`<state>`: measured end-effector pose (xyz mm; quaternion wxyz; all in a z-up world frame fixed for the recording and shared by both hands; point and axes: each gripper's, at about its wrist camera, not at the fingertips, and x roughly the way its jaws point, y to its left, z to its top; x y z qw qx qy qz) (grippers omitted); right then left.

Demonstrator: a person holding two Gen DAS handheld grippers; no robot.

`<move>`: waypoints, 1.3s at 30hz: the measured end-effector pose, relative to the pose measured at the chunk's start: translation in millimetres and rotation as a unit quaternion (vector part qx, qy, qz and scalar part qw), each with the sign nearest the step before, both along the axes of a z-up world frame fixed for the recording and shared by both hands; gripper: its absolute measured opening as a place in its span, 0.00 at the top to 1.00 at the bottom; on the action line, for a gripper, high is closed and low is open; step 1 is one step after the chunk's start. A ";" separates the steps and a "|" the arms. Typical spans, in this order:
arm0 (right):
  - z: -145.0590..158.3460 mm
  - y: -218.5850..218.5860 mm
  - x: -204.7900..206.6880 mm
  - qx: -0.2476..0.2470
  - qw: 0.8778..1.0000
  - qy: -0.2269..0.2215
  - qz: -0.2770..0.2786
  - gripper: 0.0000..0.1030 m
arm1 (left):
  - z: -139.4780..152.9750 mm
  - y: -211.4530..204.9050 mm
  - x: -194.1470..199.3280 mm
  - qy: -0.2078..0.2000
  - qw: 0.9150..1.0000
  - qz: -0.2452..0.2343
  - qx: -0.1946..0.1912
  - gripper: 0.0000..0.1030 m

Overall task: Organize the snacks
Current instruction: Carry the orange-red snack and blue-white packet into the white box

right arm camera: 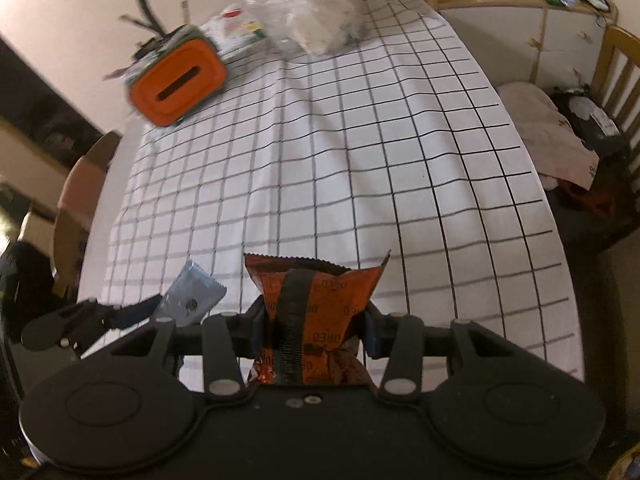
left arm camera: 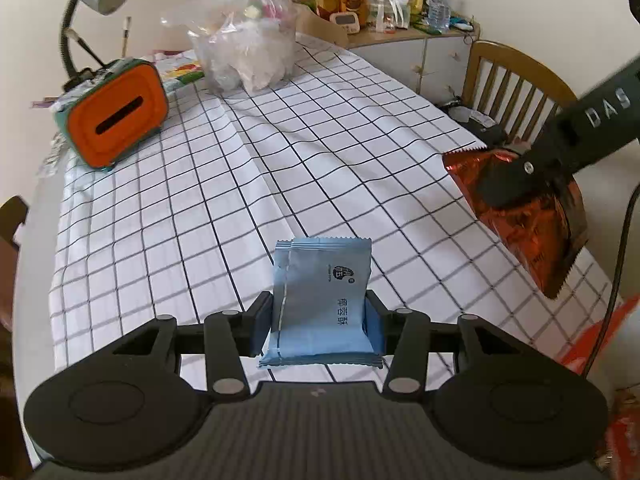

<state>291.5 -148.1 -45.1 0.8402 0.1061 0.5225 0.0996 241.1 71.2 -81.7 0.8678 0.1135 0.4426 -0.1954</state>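
well, crinkly orange-black oreo pkt (right arm camera: 320,312), pale blue pkt (left arm camera: 324,304)

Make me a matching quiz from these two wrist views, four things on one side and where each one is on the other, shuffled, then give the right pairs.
Things:
1. blue packet
2. orange packet
3. orange box
4. clear bag

Places:
A. at the table's far end, bulging with stuff
B. clamped in the left gripper
C. on the table's far left, slot facing the camera
D. clamped in the right gripper

Pairs: 1-B, 2-D, 3-C, 4-A
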 end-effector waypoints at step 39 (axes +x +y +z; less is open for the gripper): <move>-36.8 -46.4 -206.9 -0.024 0.990 -0.008 0.138 0.57 | 9.4 -82.4 -216.4 0.074 0.987 0.140 0.022 0.55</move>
